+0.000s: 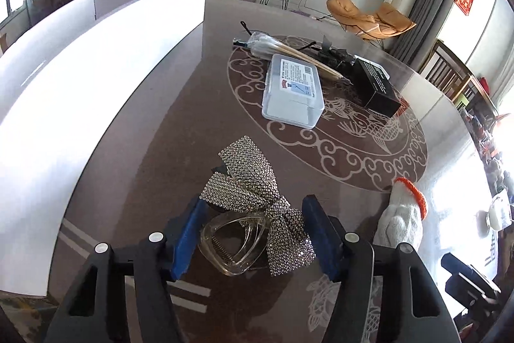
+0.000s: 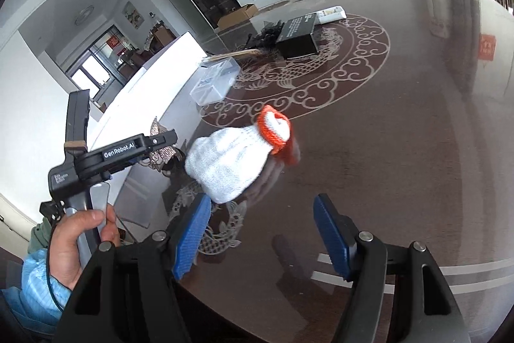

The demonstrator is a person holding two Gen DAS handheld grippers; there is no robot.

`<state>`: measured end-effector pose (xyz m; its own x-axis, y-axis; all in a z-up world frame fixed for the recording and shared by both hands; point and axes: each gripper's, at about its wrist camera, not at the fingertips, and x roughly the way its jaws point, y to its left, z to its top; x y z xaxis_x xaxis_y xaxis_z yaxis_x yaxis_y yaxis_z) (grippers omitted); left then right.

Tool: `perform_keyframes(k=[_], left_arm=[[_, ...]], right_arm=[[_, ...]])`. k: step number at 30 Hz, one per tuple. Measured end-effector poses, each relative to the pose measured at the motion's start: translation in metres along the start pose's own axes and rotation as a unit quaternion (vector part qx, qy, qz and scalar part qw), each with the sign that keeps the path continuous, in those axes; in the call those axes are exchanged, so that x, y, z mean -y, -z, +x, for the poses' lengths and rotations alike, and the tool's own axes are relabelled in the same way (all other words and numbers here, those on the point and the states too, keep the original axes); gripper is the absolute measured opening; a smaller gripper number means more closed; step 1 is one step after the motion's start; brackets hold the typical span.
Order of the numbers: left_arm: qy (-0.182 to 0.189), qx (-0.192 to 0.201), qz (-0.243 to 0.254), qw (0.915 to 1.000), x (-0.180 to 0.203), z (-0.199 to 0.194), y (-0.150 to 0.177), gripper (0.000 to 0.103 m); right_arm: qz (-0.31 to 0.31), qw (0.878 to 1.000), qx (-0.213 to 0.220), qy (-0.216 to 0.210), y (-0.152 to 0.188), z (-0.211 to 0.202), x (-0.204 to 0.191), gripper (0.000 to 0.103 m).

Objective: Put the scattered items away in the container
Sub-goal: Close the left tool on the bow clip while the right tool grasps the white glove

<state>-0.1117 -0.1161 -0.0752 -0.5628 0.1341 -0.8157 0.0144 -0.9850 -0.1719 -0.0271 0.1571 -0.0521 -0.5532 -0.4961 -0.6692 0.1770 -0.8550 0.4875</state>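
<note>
The rhinestone bow hair clip [image 1: 257,198] lay on the dark worktop [image 1: 321,176], near its front edge, with its clear plastic claw part [image 1: 231,243] facing the camera. The left claw [image 1: 253,233] stood around it, one blue pad [image 1: 189,233] on each side; the pads looked close to the clip, but whether they pressed on it could not be told. Just to the left of the clip rose the tall white container [image 1: 106,79], its wall running along the worktop's left side.

Beside the clip, toward the right edge, a white knitted glove with an orange cuff [image 2: 237,156] lay on the worktop. The right claw [image 2: 261,233] hovered in front of it with its jaws apart and nothing between them; the glove sat just beyond the left pad.

Farther back, on the round scroll pattern in the worktop's middle, lay a clear plastic box [image 1: 292,92] with a printed label, a black box [image 1: 376,85] beside it, a bag of wooden sticks [image 1: 289,50] leaning across them and a dark bundle [image 1: 334,57] behind.

A hand [image 2: 77,246] in a light blue sleeve [image 2: 32,288] gripped the left tool's handle.
</note>
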Motion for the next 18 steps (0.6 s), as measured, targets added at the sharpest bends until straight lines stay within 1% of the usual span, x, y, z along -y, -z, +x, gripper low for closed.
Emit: perform_keyframes(k=[2,5,7,9,10,11,12,13,14,16,18], left_arm=[[-0.002,0.005,-0.002,1.0,-0.006,-0.005,0.006,0.061],[0.001,0.008,-0.008,0.9999,-0.014,-0.009,0.015,0.061],[0.004,0.008,-0.008,0.9999,-0.014,-0.01,0.019,0.061],[0.006,0.009,-0.001,0.9999,-0.012,-0.01,0.022,0.061],[0.008,0.009,0.0,0.9999,-0.011,-0.01,0.023,0.061],[0.011,0.008,0.002,0.9999,-0.011,-0.011,0.024,0.061],[0.014,0.008,0.003,0.9999,-0.01,-0.013,0.026,0.061],[0.016,0.007,0.005,0.9998,-0.009,-0.014,0.026,0.061],[0.017,0.007,0.007,0.9998,-0.008,-0.016,0.027,0.061],[0.02,0.009,0.015,0.9997,-0.005,-0.02,0.029,0.061],[0.026,0.01,0.018,0.9995,-0.003,-0.023,0.03,0.059]], right_arm=[[0.004,1.0,-0.004,-0.01,-0.004,0.009,-0.012,0.068],[0.022,0.999,-0.025,0.004,-0.01,0.036,-0.023,0.068],[0.017,0.999,-0.023,0.027,-0.013,0.051,-0.032,0.068],[-0.003,0.999,-0.015,0.047,-0.017,0.063,-0.043,0.068],[-0.015,0.998,-0.012,0.067,-0.018,0.068,-0.047,0.068],[-0.027,0.996,-0.011,0.08,-0.02,0.072,-0.048,0.065],[-0.04,0.996,-0.013,0.084,-0.022,0.075,-0.048,0.052],[-0.051,0.995,-0.016,0.086,-0.022,0.076,-0.048,0.031],[-0.055,0.995,-0.016,0.086,-0.023,0.075,-0.047,0.026],[-0.056,0.995,-0.004,0.078,-0.026,0.062,-0.046,0.025],[-0.073,0.994,0.022,0.073,-0.029,0.044,-0.052,0.025]])
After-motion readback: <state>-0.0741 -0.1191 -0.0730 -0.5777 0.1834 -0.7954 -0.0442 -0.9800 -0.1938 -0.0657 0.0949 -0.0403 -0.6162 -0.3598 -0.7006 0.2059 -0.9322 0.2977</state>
